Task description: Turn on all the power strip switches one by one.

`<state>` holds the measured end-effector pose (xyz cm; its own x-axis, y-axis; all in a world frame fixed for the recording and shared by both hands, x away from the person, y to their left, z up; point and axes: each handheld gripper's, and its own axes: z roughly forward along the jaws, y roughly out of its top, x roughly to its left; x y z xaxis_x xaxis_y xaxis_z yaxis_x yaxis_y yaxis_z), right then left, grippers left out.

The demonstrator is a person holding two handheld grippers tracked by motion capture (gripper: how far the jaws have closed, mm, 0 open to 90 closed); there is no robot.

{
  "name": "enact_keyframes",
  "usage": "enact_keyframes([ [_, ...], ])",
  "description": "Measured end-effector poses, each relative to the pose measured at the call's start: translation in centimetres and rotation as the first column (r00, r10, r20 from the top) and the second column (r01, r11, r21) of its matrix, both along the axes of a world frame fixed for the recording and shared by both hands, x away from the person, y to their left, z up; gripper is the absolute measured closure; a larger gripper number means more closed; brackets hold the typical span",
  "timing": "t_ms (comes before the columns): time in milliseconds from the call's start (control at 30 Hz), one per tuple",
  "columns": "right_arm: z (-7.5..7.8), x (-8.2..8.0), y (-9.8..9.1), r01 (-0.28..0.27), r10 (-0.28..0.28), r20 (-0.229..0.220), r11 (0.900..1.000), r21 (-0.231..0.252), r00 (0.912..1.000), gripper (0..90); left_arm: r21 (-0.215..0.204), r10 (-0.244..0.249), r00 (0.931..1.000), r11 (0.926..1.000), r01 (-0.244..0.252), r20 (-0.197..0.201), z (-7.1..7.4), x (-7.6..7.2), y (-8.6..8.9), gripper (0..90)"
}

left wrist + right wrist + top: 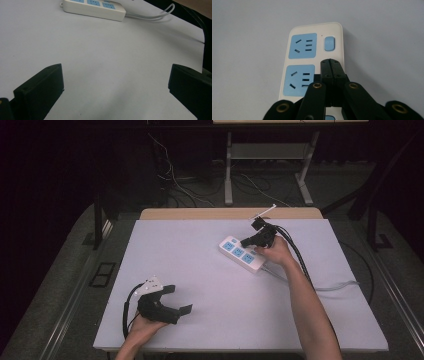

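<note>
A white power strip (243, 254) with blue socket faces lies on the table, right of centre toward the back. Its grey cable (330, 285) runs off to the right. My right gripper (245, 242) hovers over the strip, jaws pressed together with nothing between them. In the right gripper view the shut tips (330, 62) sit just short of the strip's blue switch (329, 43), beside two blue sockets (302, 45). My left gripper (180, 299) rests near the front left of the table, jaws wide apart and empty. The left gripper view has the strip (93, 8) far ahead.
The table (190, 270) has a pale grey top with a wooden strip along the back edge. Black cables (295, 252) trail from the right gripper over the forearm. Beyond the table stand a desk frame (265, 170) and loose floor cables.
</note>
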<state>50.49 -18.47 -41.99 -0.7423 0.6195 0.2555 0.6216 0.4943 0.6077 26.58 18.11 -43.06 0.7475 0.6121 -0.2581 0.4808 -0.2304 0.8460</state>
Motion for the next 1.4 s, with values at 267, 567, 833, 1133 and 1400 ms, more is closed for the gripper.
enact_keyframes([
  [267, -0.3, -0.1, -0.2, 0.014, -0.014, -0.005, 0.9996, 0.027, 0.9999, 90.0, -0.003, 0.0, 1.0, 1.0, 0.0, 0.003, 0.1, -0.1, 0.2, 0.0],
  [567, 0.2, -0.4, 0.5, -0.001, 0.003, 0.03, 0.9991, -0.041, 0.9995, 90.0, -0.007, 0.004, 1.0, 1.0, -0.004, 0.002, 0.0, 0.1, 0.3, 0.0],
  [833, 0.5, -0.2, 0.3, 0.007, -0.006, 0.031, 0.9986, -0.052, 0.9995, 90.0, -0.017, 0.01, 0.9999, 0.9998, -0.01, 0.002, 0.1, 0.0, 0.4, 0.0],
  [1133, 1.2, 0.2, 0.3, 0.004, -0.003, 0.009, 0.9982, -0.06, 1.0, 90.0, -0.016, 0.013, 0.9999, 0.9998, -0.013, 0.0, 0.0, 0.1, 0.5, 0.0],
  [1400, 2.5, 0.6, 0.9, -0.013, 0.015, 0.029, 0.9973, -0.072, 0.9995, 90.0, -0.011, 0.007, 1.0, 0.9999, -0.007, 0.0, 0.0, 0.2, 0.4, 0.0],
])
